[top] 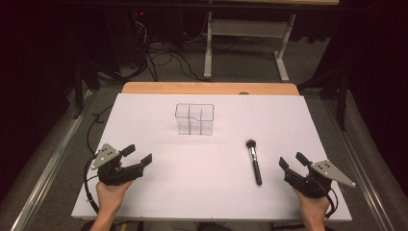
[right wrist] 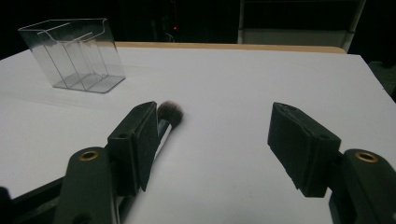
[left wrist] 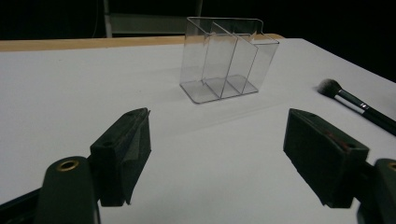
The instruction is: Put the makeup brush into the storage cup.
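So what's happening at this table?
A person sits at a white table with a hand-held gripper in each hand. Both the left hand-held gripper and the right hand-held gripper rest near the front edge with jaws open, holding nothing. A black makeup brush lies flat on the table, closer to the right hand-held gripper. Farther back stands a clear plastic organizer with empty compartments. Nothing has been picked up yet.

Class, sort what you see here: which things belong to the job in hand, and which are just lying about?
Job in hand:
- makeup brush, lying on the white table
- clear divided organiser, standing empty
- left gripper and right gripper, both open

Lying about:
- cables on the floor
- grey desk frame behind
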